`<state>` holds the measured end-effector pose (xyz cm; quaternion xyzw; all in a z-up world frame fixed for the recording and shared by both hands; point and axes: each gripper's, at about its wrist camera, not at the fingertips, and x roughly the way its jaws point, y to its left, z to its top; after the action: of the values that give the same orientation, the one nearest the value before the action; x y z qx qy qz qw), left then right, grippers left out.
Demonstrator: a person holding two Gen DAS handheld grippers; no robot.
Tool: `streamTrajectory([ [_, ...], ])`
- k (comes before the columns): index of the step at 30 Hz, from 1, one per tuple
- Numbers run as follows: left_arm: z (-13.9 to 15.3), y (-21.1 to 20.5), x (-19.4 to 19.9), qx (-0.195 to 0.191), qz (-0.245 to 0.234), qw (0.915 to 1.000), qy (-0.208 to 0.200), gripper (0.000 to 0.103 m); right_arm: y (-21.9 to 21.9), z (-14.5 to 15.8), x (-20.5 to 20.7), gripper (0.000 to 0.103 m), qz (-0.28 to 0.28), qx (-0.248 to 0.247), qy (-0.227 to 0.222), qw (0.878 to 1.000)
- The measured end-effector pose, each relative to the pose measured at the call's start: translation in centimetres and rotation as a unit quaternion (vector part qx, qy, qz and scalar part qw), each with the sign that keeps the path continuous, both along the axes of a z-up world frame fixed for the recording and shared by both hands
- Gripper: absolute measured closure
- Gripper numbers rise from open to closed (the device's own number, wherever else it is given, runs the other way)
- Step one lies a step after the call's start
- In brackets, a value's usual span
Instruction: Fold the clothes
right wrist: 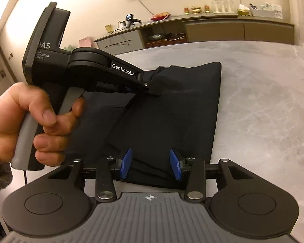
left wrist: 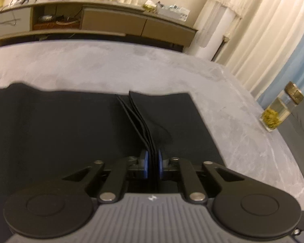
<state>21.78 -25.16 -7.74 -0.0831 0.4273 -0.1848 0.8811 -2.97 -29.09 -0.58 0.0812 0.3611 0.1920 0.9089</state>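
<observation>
A black garment [left wrist: 71, 121] lies folded on a grey marble table [left wrist: 131, 66]. My left gripper [left wrist: 153, 163] is shut on several stacked layers of its edge, which stand up between the blue pads. In the right wrist view the garment [right wrist: 172, 111] lies flat on the table [right wrist: 263, 101], and the left gripper [right wrist: 146, 88], held by a hand, pinches a raised fold at the garment's far left part. My right gripper [right wrist: 151, 164] is open, its blue pads [right wrist: 125, 163] apart over the garment's near edge, holding nothing.
A glass jar with yellow contents and a gold lid [left wrist: 277, 111] stands near the table's right edge. A long sideboard [left wrist: 111, 20] with clutter runs behind the table. Curtains [left wrist: 263, 30] hang at the right.
</observation>
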Motion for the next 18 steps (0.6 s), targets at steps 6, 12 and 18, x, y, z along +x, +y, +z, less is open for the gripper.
streamTrajectory([
  [6,0.0,0.9,-0.5,0.003,0.0,1.0,-0.002,0.086,-1.8,1.8,0.2,0.058,-0.03,0.034,-0.021,0.999],
  [12,0.2,0.4,-1.0,0.011,0.006,0.9999,-0.008,0.09,-1.8,0.3,1.2,0.061,-0.055,-0.024,-0.002,0.998],
  [18,0.2,0.0,-1.3,-0.004,-0.008,0.9999,0.005,0.092,-1.7,0.7,1.2,0.062,-0.059,-0.04,-0.011,0.997],
])
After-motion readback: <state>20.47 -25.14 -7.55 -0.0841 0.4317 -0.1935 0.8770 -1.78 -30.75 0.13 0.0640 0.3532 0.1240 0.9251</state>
